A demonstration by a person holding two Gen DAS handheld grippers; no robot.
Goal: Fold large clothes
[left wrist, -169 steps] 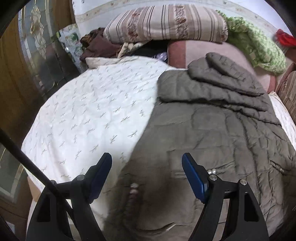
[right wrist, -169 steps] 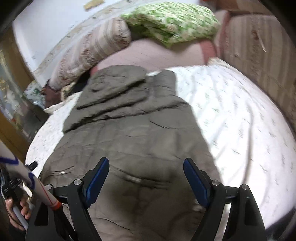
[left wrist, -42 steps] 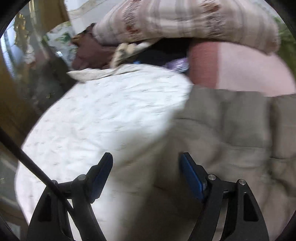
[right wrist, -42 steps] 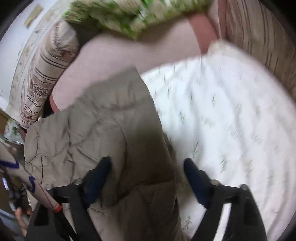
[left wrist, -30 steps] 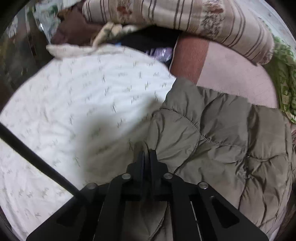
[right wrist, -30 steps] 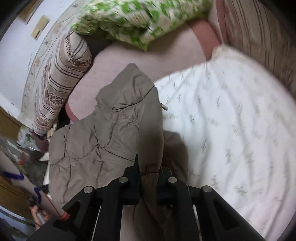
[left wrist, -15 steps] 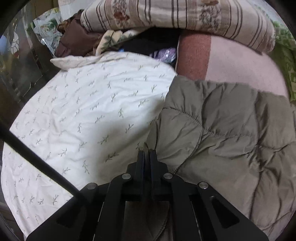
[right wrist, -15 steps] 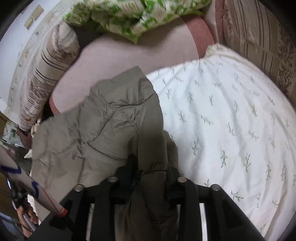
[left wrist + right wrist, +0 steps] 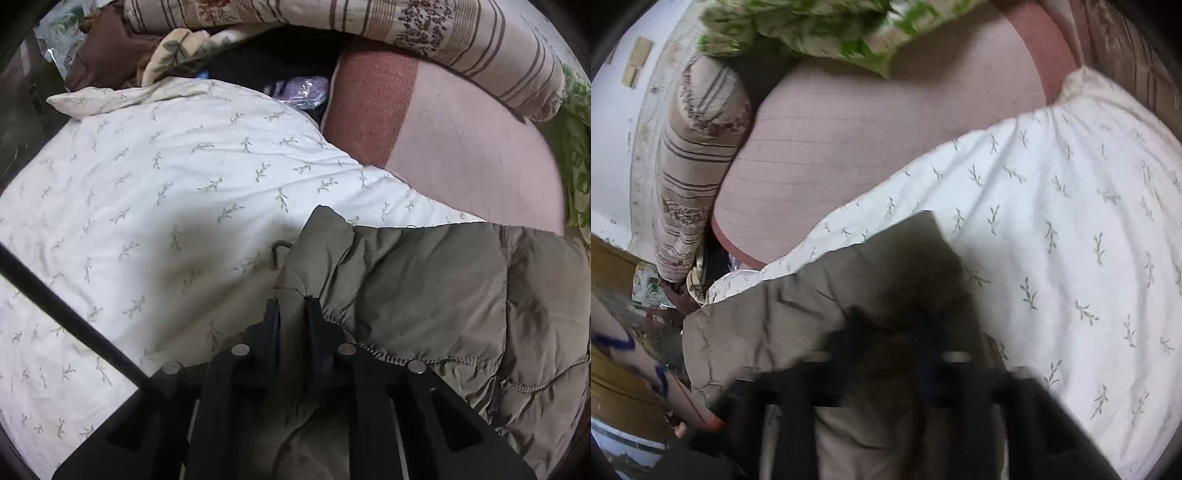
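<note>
**Both grippers pinched on the olive jacket**

While the quilted olive jacket point(image 9: 424, 295) lies across the near part of the bed, both grippers have hold of it at its near edge. The left gripper point(image 9: 291, 314) has its two dark fingers drawn close together, with a bunched fold of the jacket's elastic-hemmed edge caught between them; a small cord loop sticks out of the fabric just beyond the tips. From there the jacket spreads away to the right over the white leaf-print bedsheet point(image 9: 147, 206), its far edge just short of the pink blanket point(image 9: 472, 155) at the head of the bed.

The right gripper point(image 9: 890, 332) is badly blurred, but its fingers look nearly together, with jacket fabric gathered up between them and hanging down over the frame. In that view the jacket point(image 9: 768, 321) spreads to the left, with the bedsheet point(image 9: 1052, 221) bare to the right.

Behind the pink blanket a striped pillow point(image 9: 424, 33) rests along the top, and a green patterned quilt point(image 9: 812, 26) sits beside it. A brown garment point(image 9: 103, 62) is heaped at the far left corner. A sleeve with blue marks point(image 9: 624, 343) shows at the left edge of the right gripper's view.
</note>
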